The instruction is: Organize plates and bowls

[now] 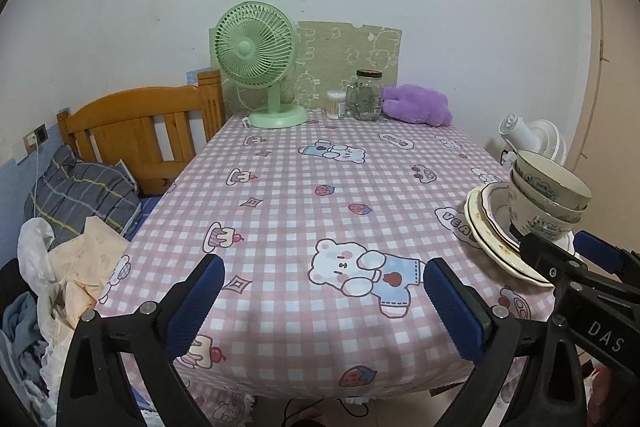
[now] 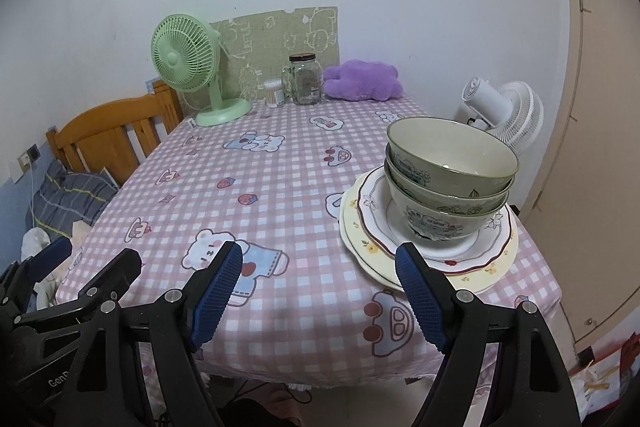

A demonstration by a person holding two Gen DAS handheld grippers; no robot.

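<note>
Three green-patterned bowls (image 2: 450,179) are nested on two stacked plates (image 2: 484,269) at the table's right front corner; the stack also shows in the left wrist view (image 1: 544,195). My right gripper (image 2: 320,291) is open and empty, just in front of and left of the stack, its right finger near the plates' rim. My left gripper (image 1: 322,303) is open and empty over the table's front edge, left of the stack. The right gripper (image 1: 560,259) shows in the left wrist view beside the plates.
The table has a pink checked cloth (image 2: 280,187). At its back stand a green fan (image 2: 188,67), a glass jar (image 2: 306,81), a cotton-swab box (image 2: 274,93) and a purple plush (image 2: 362,81). A white fan (image 2: 504,111) stands right; a wooden bed (image 1: 140,131) left.
</note>
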